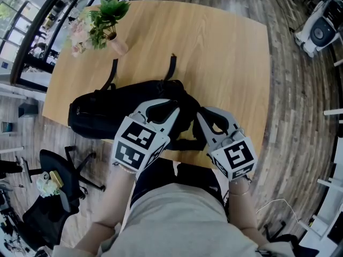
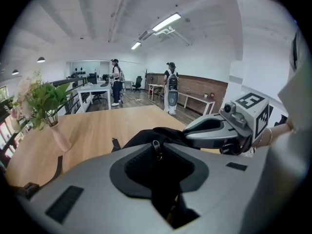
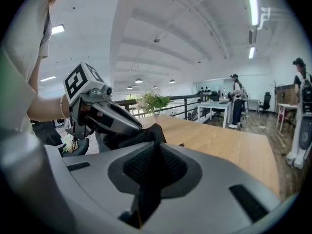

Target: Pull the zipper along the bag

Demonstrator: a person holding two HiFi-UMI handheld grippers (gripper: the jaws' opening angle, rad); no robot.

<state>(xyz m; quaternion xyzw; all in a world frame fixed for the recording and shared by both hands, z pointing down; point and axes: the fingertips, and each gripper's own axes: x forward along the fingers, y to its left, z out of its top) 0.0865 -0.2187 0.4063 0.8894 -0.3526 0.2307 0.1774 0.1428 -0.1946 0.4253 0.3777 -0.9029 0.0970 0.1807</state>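
A black bag (image 1: pixel 102 114) lies across the near edge of the wooden table (image 1: pixel 214 47). My left gripper (image 1: pixel 170 107) is at the bag's right end. In the left gripper view its jaws (image 2: pixel 157 148) stand shut on the small metal zipper pull (image 2: pixel 156 145), with black fabric filling the gap behind it. My right gripper (image 1: pixel 199 116) sits just to the right of the left one. In the right gripper view its jaws (image 3: pixel 155 136) pinch a raised fold of the bag's fabric (image 3: pixel 152 129). The two grippers' tips are almost touching.
A pink vase with flowers (image 1: pixel 107 28) stands at the table's far left. Two bag straps (image 1: pixel 171 68) trail across the table beyond the bag. A black office chair (image 1: pixel 59 186) is on the floor at the left. People (image 2: pixel 117 84) stand far back in the room.
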